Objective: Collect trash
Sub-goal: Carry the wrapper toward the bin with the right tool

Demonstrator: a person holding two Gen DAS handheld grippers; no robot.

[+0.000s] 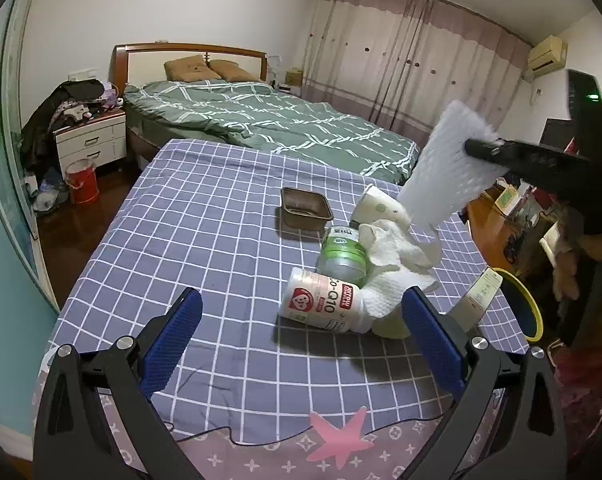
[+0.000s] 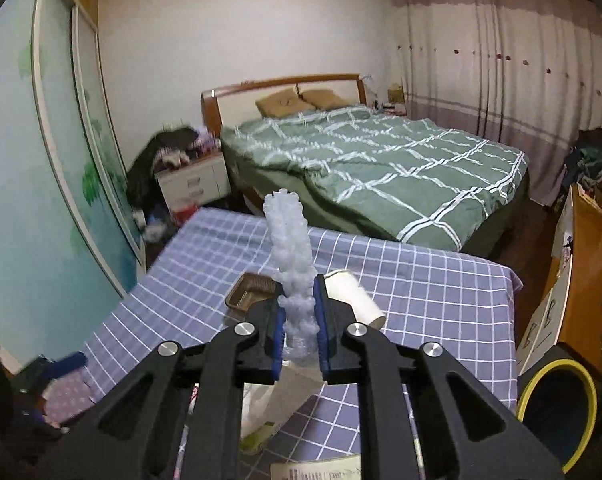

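Right tool [image 2: 299, 316]: clamped on a white foam net sleeve [image 2: 291, 248], held up in the air above the tabletop [image 1: 189, 216]; in the left view it hangs at 2 o'clock.
Left tool [image 1: 301, 340]: blue pads spread wide, holding nothing, low over the near edge of the checked tabletop.
Trash pile: Co-Q10 bottle [image 1: 325, 300] lying on its side, touching crumpled paper towel [image 1: 393, 260]; green-labelled jar [image 1: 343, 254] just behind it.
Farther back: brown tray [image 1: 305, 210] at 12 o'clock, paper cup [image 1: 377, 206] tipped over beside it.
Bin [image 2: 561, 404]: yellow-rimmed, at 4 o'clock off the tabletop's right edge.
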